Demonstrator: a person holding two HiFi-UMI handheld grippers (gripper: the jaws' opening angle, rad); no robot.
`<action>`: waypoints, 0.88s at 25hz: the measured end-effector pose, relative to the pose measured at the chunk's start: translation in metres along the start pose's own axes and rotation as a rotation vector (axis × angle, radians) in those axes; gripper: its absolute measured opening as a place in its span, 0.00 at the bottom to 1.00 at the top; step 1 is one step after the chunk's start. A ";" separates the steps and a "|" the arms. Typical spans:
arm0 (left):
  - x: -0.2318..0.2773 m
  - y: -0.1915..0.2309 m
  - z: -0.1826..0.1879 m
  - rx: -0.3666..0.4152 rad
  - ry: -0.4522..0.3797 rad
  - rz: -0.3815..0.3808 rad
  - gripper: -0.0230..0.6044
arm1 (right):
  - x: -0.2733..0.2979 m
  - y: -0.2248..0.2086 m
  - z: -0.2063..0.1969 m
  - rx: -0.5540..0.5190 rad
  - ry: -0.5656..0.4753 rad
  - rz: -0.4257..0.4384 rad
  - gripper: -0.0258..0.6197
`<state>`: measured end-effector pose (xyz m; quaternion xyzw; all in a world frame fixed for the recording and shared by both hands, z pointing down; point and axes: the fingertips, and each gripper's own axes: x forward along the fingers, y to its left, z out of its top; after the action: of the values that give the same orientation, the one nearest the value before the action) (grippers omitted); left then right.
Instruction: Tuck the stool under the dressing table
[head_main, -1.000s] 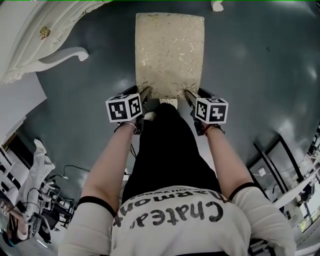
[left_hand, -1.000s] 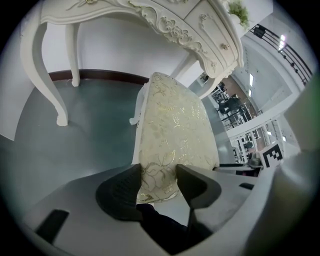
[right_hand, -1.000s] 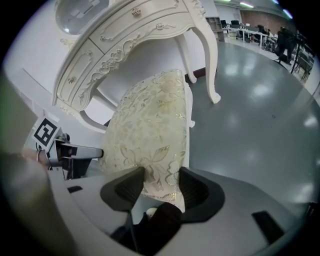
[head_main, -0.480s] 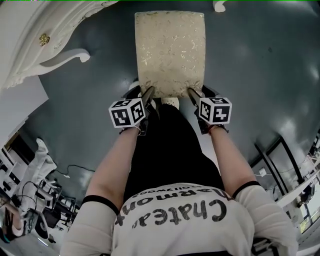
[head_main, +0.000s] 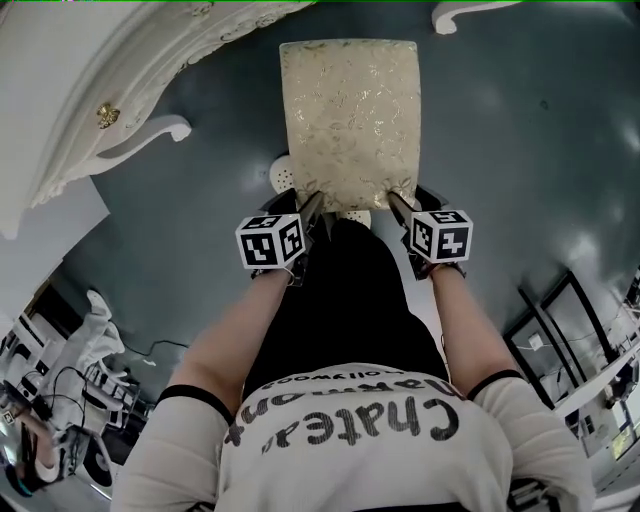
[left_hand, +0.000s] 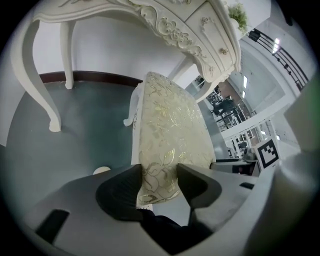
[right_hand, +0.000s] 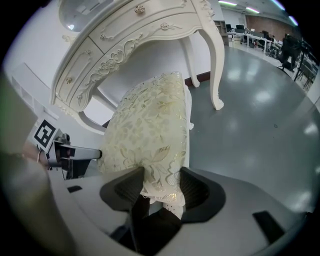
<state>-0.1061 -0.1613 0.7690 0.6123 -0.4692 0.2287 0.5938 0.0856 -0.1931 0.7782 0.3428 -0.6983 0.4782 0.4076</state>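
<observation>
Dark grey-green glossy floor (head_main: 520, 130) spreads under everything. On it, straight ahead of the person (head_main: 345, 420), stands the rectangular stool with a cream, gold-patterned padded seat (head_main: 350, 120). Its long axis runs away from the person, toward the top of the head view. The short near edge faces the body, and the far edge points at the gap between the curved legs of the white carved dressing table (head_main: 70, 90), whose top fills the upper left. The stool looks to be at the mouth of that gap, not yet under the table.

The left gripper (head_main: 313, 203) is on the near left corner of the seat and the right gripper (head_main: 396, 203) on the near right corner. In each gripper view the jaws stand partly apart, with the cushion's thickness filling the space between the dark pads (left_hand: 120, 192). The pads press into the fabric from both sides, so both grippers have hold of the seat.

The step in hand appears to be the push. To do it well, both grippers should advance together at an even pace, so the long axis aims into the gap and the seat does not swing toward the table's nearer curved leg (head_main: 150, 130). A firm grip matters, since soft padding may let the pads slip. A low, level push should stop the stool's far feet catching or tipping.
</observation>
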 end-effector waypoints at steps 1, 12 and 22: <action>-0.003 0.005 0.005 0.009 -0.001 -0.010 0.41 | 0.002 0.006 0.004 -0.001 -0.004 0.005 0.42; -0.040 0.069 0.078 0.094 -0.042 0.029 0.41 | 0.033 0.077 0.065 0.033 -0.053 -0.010 0.42; -0.045 0.101 0.139 0.117 -0.164 0.077 0.41 | 0.059 0.100 0.125 0.000 -0.150 -0.026 0.43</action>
<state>-0.2507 -0.2633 0.7565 0.6441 -0.5254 0.2272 0.5074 -0.0570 -0.2856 0.7661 0.3870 -0.7223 0.4458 0.3603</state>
